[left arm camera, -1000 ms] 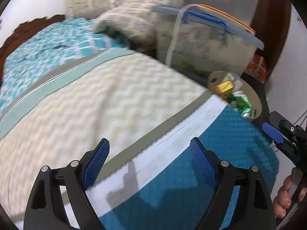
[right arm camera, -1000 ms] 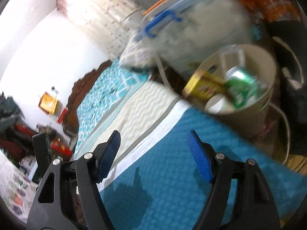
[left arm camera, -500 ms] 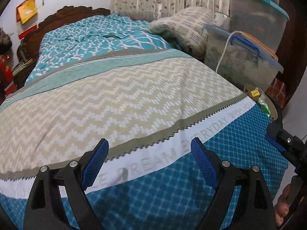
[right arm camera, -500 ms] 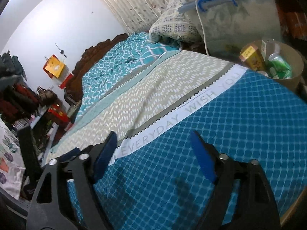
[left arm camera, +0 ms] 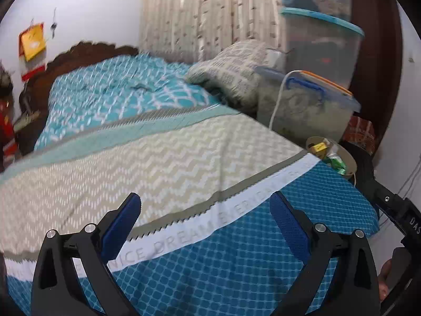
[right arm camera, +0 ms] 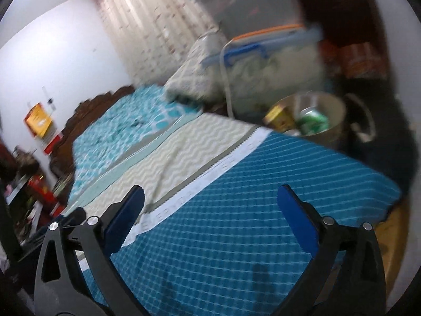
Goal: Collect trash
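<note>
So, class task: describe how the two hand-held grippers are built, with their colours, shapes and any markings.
The left hand-held gripper and the right hand-held gripper match: black angular plastic arms with cut-out openings, round silver rivets at the pivots, and flat blue textured pads on the fingertips. In the left wrist view, white lettering shows on the right one's black body, too cropped to read.

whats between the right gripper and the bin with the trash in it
Only bedspread: the right wrist view shows bare blue quilted cover running from the open right gripper to the bed edge, with the trash bin just beyond. No loose items.
</note>
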